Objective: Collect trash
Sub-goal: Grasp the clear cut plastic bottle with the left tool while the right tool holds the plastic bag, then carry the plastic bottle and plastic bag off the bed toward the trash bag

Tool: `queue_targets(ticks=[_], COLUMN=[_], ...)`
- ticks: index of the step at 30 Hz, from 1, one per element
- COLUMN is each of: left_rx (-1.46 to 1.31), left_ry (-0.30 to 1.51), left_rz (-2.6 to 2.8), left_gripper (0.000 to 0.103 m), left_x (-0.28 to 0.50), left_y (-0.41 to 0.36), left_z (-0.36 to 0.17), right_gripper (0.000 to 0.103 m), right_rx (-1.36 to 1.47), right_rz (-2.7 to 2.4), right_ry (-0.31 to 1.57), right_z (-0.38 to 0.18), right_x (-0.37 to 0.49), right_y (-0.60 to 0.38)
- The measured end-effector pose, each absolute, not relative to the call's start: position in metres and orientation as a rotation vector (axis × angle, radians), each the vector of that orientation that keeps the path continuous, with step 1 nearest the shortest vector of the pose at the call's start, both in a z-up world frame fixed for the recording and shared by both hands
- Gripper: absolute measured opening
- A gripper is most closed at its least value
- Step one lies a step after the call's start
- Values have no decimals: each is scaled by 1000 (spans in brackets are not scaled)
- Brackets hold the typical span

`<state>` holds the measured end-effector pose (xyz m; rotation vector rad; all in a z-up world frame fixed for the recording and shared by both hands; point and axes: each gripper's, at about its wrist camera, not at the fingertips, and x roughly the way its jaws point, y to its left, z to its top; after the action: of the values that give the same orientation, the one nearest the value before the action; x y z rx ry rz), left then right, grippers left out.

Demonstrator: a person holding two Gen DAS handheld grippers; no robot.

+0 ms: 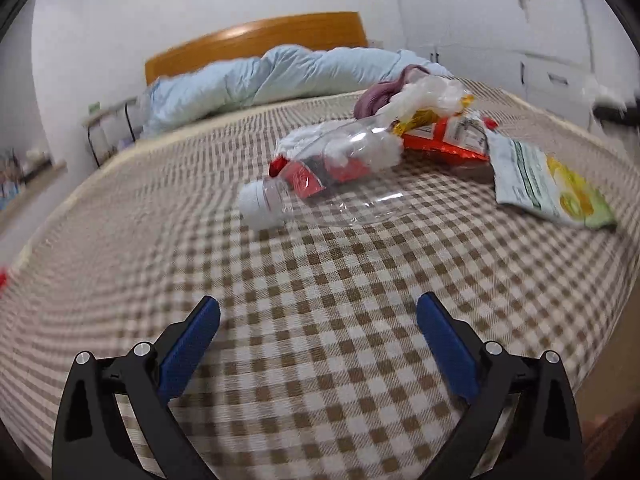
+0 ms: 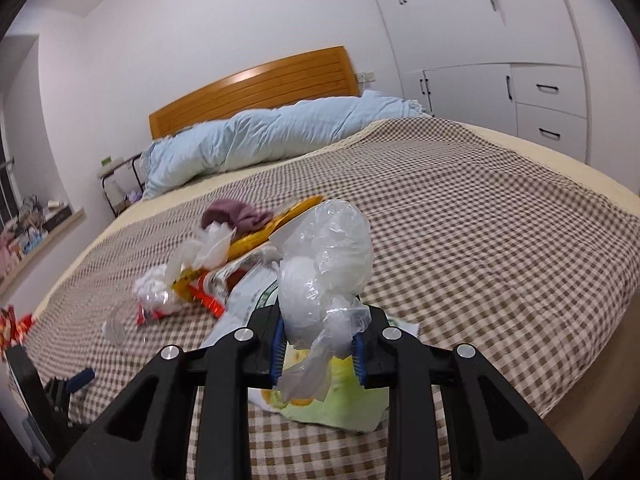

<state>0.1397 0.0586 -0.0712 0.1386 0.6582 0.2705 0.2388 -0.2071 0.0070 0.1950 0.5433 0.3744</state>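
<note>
Right claw [image 2: 320, 344] is clamped on a crumpled clear plastic bag [image 2: 324, 268]. Blue pads pinch the bag's lower knot from both sides, and the bulk of it balloons up above the jaws, clear of the bed.

Left claw [image 1: 318, 312] is wide open with nothing between its blue fingers [image 1: 192, 344]. It hangs over bare checked bedspread [image 1: 320, 280], well short of the trash pile.

Rest of the trash lies on the bed in one loose cluster:
- clear plastic bottle [image 1: 320, 184] lying on its side, white cap toward the left claw, red label around the middle
- white crumpled tissue [image 1: 304, 140] touching the bottle, behind it
- red-orange snack wrapper [image 1: 444, 140] just beside the bottle's base
- white/green/yellow pouch [image 1: 548, 184] flat, right of the wrapper (in the right wrist view it lies directly under the right claw)
- purple cloth [image 1: 380, 94] at the far side of the pile, with another scrunched clear bag [image 1: 432, 92] against it

A red packet [image 2: 14, 326] lies at the bed's left edge, well apart from the pile.

Background: light blue duvet [image 2: 280, 132] bunched along the wooden headboard [image 2: 256, 84], white wardrobe [image 2: 500, 40] on the right.
</note>
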Motion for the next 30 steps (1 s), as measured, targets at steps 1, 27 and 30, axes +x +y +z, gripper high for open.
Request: queue_targets(ticks=[1, 27, 30], left_rx=[186, 916, 857], left_ry=[653, 782, 739], left_rz=[276, 94, 96], left_gripper=[96, 60, 60], left_x=[140, 236, 220], left_y=[55, -5, -8], left_z=[-69, -59, -46], right_gripper=[26, 27, 27], right_rx=[206, 322, 320], right_rz=[376, 353, 353], right_ry=[544, 562, 564], right_z=[8, 14, 14], right_x=[240, 258, 259], right_y=[-211, -262, -261])
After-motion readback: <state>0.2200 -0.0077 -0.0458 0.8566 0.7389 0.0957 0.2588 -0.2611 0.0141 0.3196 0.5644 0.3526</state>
